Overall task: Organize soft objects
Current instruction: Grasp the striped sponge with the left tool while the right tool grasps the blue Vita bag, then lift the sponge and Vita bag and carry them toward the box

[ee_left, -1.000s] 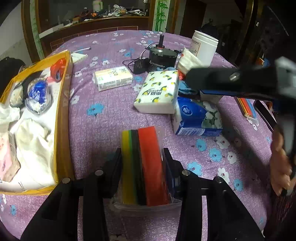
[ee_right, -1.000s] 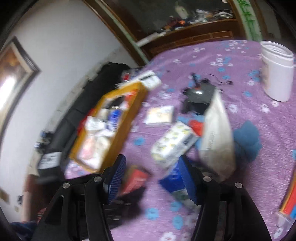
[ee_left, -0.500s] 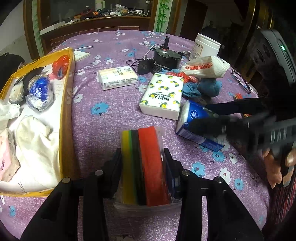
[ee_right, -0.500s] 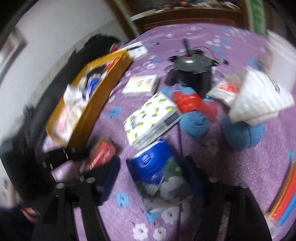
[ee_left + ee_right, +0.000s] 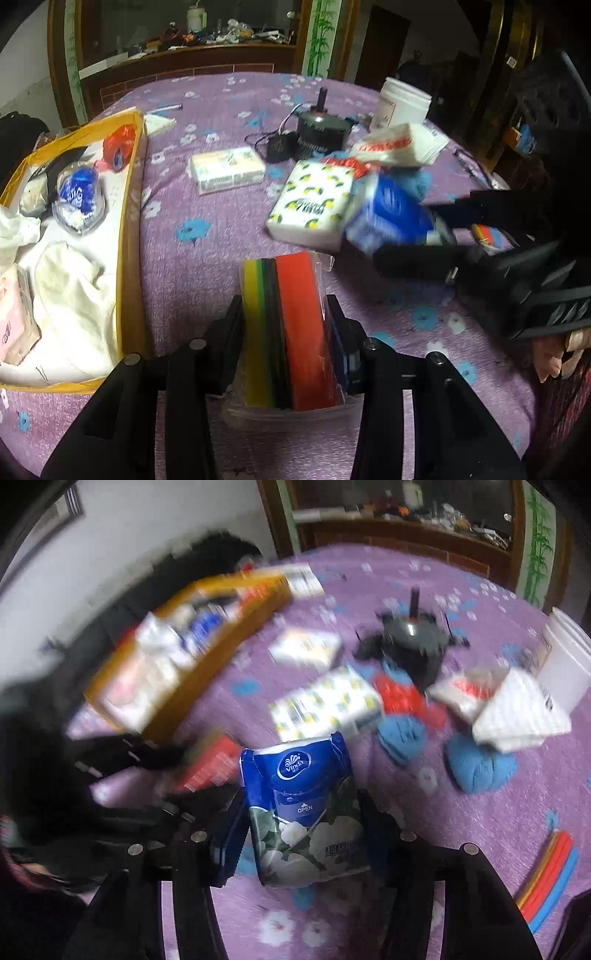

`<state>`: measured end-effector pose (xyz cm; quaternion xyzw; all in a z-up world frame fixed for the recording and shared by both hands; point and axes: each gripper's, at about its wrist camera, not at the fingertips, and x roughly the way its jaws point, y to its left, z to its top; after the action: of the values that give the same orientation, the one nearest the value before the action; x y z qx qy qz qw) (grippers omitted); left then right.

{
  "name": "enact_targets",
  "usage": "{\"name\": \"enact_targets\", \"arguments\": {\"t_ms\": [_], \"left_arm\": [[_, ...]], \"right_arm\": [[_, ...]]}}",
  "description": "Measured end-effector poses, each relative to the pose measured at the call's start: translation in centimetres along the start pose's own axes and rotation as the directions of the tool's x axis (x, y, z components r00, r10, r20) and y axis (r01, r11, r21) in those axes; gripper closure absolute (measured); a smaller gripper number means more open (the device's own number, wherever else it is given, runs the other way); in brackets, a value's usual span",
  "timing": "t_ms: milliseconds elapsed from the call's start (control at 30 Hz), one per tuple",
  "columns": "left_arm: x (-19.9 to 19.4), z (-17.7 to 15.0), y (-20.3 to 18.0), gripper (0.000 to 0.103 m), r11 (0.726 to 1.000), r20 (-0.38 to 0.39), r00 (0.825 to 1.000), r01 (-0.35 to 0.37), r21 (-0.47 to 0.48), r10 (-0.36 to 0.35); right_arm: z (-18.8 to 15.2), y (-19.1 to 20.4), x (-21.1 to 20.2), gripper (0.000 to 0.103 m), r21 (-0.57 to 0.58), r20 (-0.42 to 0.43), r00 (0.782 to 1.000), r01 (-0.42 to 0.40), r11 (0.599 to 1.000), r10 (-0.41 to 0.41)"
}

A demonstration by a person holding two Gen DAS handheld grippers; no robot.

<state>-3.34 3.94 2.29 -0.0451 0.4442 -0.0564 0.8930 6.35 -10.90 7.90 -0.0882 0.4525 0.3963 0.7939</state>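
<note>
A household table draped in a purple flowered cloth, seen along two hand-held grippers. Far to the left of the left gripper's jaws sits a yellow-rimmed box, already holding a white cloth, a pink tissue pack, a clear wrapper with blue print and a red-wrapped item. The left gripper is clamped on a plastic-wrapped sponge pack, its yellow, green, black and red layers standing on edge between the jaws, which press on both its sides. Ahead of those jaws and slightly left lies a pale tissue pack; ahead and to the right, a lemon-print tissue pack lies flat, with a dark round motor and a white tub beyond it. Right of the left jaws, the right gripper grips a blue Vinda tissue pack, held upright between its jaws; from the left wrist camera the pack appears blurred beside the lemon-print pack. Ahead and right of the right jaws lie two blue knitted pieces, a red wrapper and a white bag with red lettering. At far right, a bundle of coloured strips rests near the table edge. Whether the Vinda pack touches the cloth cannot be told.
</note>
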Motion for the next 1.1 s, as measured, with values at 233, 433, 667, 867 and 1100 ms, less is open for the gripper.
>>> {"name": "enact_targets", "arguments": {"t_ms": [233,433,667,867,1100], "left_arm": [[-1.0,0.6,-0.9,0.064,1.0,0.032,0.999,0.01,0.016,-0.01],[-1.2,0.8,-1.5,0.064,1.0,0.038,0.999,0.012,0.024,-0.013],[-1.8,0.8,-1.5,0.064,1.0,0.051,0.999,0.012,0.025,-0.013],[-2.2,0.8,-1.3,0.064,1.0,0.06,0.998,0.013,0.022,-0.014],[-3.1,1.0,-0.9,0.064,1.0,0.078,0.997,0.009,0.013,-0.01]], "right_arm": [[0.9,-1.4,-3.1,0.046,0.112,0.206,0.978,-0.049,0.993,0.025],[1.1,-2.0,-3.8,0.046,0.175,0.265,0.964,-0.069,0.982,0.021],[1.2,-2.7,-4.4,0.046,0.205,0.285,0.958,-0.09,0.975,0.028],[1.1,-2.8,-4.0,0.046,0.209,0.274,0.961,-0.09,0.974,0.03],[1.1,-2.6,-3.7,0.046,0.208,0.265,0.964,-0.089,0.974,0.032]]}}
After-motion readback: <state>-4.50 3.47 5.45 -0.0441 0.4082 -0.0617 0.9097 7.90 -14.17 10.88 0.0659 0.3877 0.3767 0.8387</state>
